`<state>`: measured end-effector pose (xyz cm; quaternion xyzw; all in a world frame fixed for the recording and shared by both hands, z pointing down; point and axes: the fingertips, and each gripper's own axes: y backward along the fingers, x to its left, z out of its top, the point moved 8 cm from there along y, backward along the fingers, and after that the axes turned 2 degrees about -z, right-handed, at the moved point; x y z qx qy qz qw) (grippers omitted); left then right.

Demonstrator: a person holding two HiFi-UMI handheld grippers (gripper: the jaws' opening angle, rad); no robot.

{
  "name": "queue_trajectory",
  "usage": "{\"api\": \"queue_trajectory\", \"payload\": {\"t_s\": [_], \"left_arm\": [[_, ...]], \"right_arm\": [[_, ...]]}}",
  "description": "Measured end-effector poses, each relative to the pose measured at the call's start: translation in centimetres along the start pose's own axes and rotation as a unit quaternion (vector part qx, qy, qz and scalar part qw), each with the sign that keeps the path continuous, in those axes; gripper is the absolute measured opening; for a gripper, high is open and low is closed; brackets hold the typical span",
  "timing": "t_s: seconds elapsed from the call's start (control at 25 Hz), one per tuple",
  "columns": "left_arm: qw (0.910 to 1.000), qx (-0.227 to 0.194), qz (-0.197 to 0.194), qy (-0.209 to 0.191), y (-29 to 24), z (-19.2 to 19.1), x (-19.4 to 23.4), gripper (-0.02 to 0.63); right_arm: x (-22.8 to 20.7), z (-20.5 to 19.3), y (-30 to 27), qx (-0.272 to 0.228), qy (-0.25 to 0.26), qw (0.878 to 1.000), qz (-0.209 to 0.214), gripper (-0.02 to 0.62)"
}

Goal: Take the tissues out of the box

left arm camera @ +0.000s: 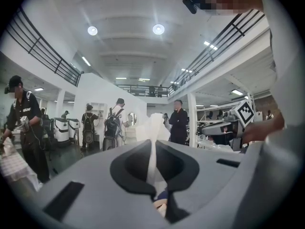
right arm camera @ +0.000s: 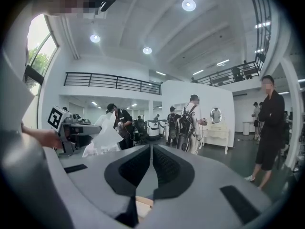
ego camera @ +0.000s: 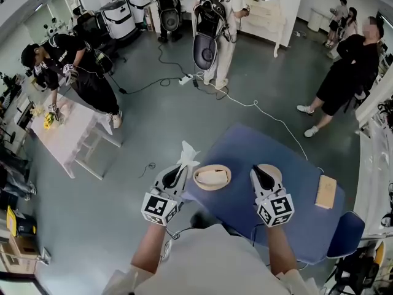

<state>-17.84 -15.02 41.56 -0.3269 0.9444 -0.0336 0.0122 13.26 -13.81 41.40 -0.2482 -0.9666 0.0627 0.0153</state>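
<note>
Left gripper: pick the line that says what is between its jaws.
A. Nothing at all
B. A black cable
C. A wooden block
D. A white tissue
D: in the left gripper view the left gripper has its jaws closed on a white tissue, which sticks up past the tips.
</note>
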Motion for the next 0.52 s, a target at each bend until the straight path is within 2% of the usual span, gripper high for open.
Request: {"api": "queue_trajectory", "payload": {"t_s": [0.28,0.52], "left_arm": [[1.0000,0.002,0.000,0.002,0.1,-1.4,-0.1,0.017],[1.0000,0.000,0.002,0.003,0.8,-0.9,0.9,0.017]], "right_arm": [[0.2,-1.3,-0.3,0.004,0.002,1.000,0.003,0.041],[1.2,-0.6,-0.8,0.005,0.007,1.000,0.007,0.041]]}}
